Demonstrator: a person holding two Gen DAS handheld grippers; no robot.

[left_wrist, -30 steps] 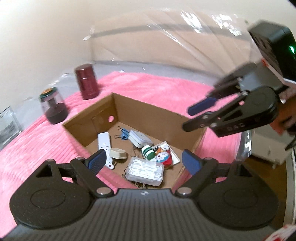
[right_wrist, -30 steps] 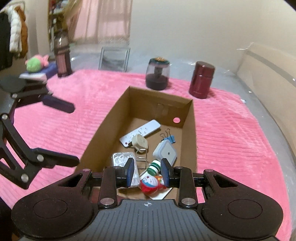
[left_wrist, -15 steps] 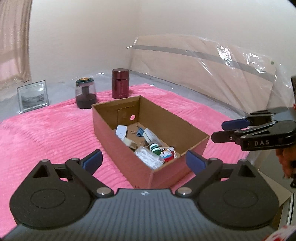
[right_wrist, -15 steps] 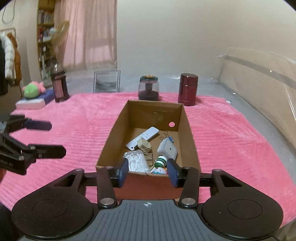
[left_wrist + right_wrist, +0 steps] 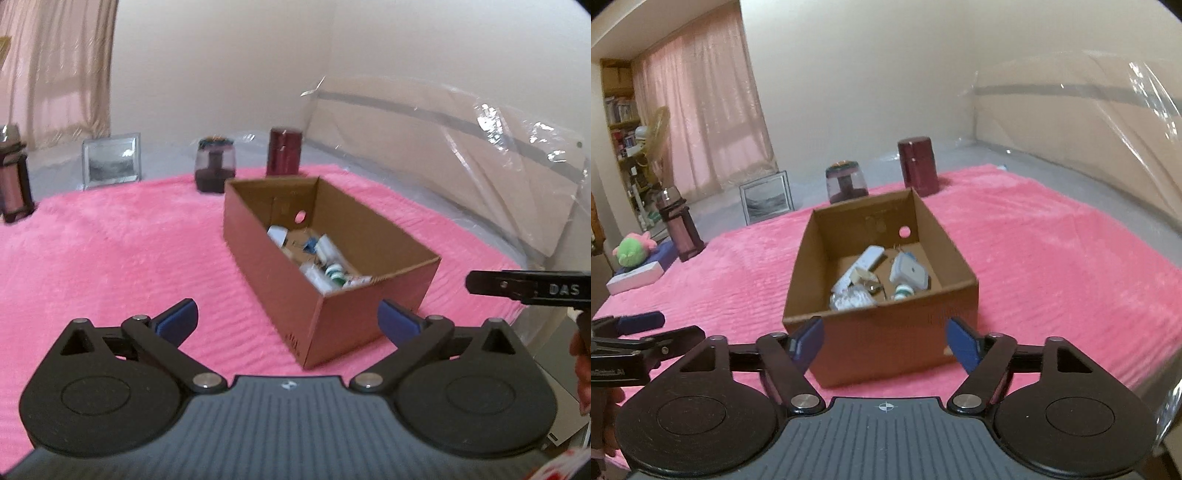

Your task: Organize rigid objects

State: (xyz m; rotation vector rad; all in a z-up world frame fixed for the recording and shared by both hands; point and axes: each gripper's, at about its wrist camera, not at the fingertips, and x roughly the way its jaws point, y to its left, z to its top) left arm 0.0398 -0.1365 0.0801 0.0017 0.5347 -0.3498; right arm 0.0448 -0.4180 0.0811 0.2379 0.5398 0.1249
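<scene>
An open cardboard box point(image 5: 258, 243) point(image 5: 886, 325) sits on a pink blanket point(image 5: 110, 258). In it lie a white remote point(image 5: 866, 260), a white square case point(image 5: 910, 271), a green-striped item point(image 5: 903, 291) and a clear plastic packet point(image 5: 851, 299). My left gripper point(image 5: 288, 323) is short of the box's near corner, its jaws opening wide with nothing between them. My right gripper point(image 5: 885, 342) faces the box's front wall, jaws opening and also empty. The left view shows the right gripper point(image 5: 528, 286) at the right edge. The left gripper point(image 5: 679, 325) shows low on the left of the right view.
Behind the box stand a dark red canister point(image 5: 918, 166), a glass jar with a dark base point(image 5: 846, 181), a framed picture point(image 5: 766, 199) and a dark lantern-like bottle point(image 5: 681, 229). A green and pink plush point(image 5: 631, 249) lies on books. A plastic-wrapped headboard point(image 5: 461, 155) lines the right side.
Both grippers have drawn back from above the box to its near side and levelled out. The right jaws went from shut to wide apart. The left jaws spread a little more.
</scene>
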